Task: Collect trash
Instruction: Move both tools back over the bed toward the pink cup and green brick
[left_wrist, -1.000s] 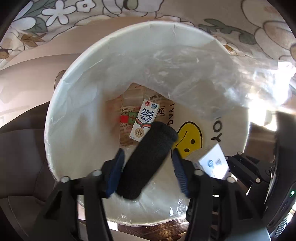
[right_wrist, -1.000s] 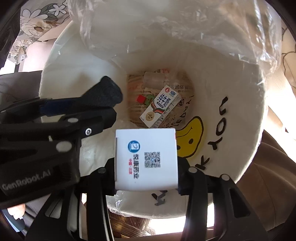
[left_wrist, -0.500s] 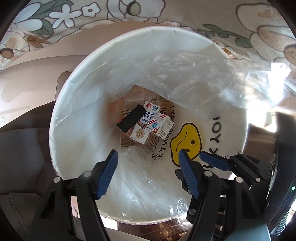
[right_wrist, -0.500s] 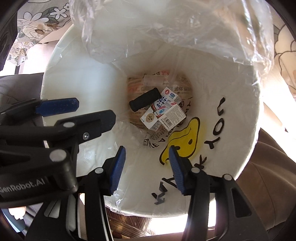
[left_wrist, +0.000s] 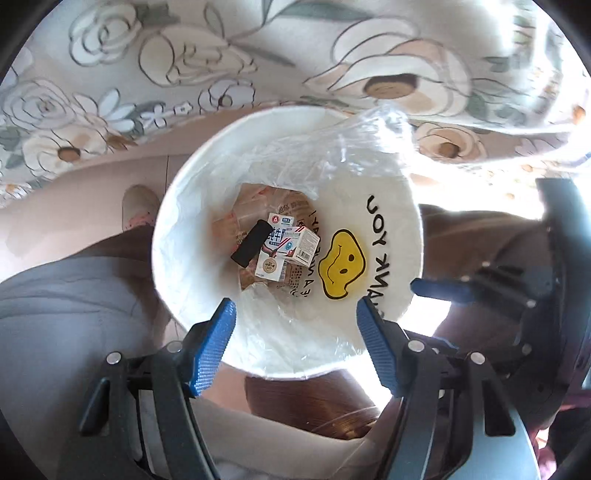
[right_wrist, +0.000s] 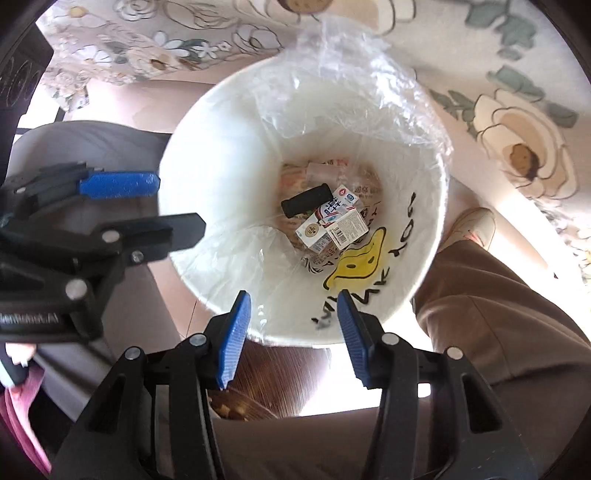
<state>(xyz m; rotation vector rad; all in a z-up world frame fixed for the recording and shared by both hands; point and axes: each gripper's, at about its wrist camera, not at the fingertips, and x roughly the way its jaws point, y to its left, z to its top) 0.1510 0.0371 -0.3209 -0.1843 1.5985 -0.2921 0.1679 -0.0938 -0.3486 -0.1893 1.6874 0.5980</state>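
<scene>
Left wrist view: left gripper (left_wrist: 295, 347) and right gripper (right_wrist: 291, 336) above lined bin (left_wrist: 177, 236), jaws apart, empty (cartons (left_wrist: 288, 247), black tube (left_wrist: 250, 248) lie at the bottom, where trash belongs).

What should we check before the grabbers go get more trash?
1. Left gripper empty, jaws apart: ok.
2. Right gripper empty, jaws apart: ok.
3. Black tube at the bottom of the bin: ok.
4. White box in the bin, lying on the milk carton: ok.
5. Plastic liner tidy on the rim: not ok, one side sticks up loose.
6. More trash left to collect: cannot tell, none shows in these views.
</scene>
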